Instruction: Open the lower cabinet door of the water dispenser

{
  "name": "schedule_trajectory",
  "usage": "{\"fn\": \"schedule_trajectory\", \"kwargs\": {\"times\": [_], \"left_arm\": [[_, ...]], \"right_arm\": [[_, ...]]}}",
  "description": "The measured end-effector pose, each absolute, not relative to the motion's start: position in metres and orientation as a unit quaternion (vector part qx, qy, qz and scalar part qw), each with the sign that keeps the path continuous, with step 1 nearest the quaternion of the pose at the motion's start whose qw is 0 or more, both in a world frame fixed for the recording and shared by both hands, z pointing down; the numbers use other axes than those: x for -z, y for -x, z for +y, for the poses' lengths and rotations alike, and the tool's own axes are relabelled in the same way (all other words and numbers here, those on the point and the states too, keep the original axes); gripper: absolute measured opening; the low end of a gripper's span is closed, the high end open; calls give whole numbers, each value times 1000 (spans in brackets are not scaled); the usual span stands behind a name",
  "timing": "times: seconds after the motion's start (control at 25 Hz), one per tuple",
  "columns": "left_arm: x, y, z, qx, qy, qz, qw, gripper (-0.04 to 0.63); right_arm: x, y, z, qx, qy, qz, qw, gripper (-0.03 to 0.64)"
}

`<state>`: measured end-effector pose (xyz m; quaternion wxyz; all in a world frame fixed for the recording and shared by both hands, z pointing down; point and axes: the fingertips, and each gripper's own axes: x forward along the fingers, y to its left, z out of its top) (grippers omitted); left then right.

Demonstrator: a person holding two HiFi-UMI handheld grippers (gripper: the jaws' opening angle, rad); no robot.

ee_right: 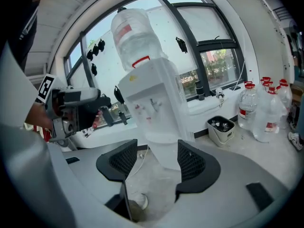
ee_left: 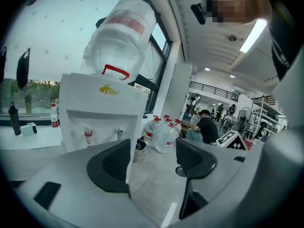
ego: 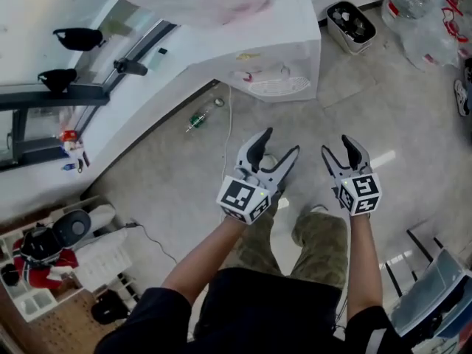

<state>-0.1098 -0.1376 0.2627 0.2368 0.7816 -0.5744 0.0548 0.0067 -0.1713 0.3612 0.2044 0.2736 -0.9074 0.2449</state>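
Water dispenser (ego: 274, 65) stands at 12 o'clock from both tools, well apart. This is the approach step, with nothing touched yet. Left tool (ego: 279, 143) and right tool (ego: 335, 147) both have jaws apart and empty. Lower cabinet door (ee_right: 162, 151) looks shut; I can't make out a handle. Next, I'd judge: get lower, close in, find the door edge — then pull.
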Motion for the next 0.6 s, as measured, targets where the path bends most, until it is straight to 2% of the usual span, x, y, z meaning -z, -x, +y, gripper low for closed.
{"fn": "schedule_trajectory", "kwargs": {"times": [0.24, 0.36, 0.48, 0.6], "left_arm": [[-350, 130, -151, -51, -792, -568, 218, 279], [-398, 138, -161, -23, -786, -569, 240, 279], [-425, 144, -176, 8, -781, -569, 258, 279], [-442, 141, -188, 15, -790, -561, 248, 279]], "right_arm": [[-468, 35, -194, -257, -284, -907, 175, 233], [-512, 52, -209, -263, -292, -906, 155, 233], [-549, 67, -229, -246, -290, -912, 156, 233], [-586, 77, -248, -237, -281, -915, 169, 233]]}}
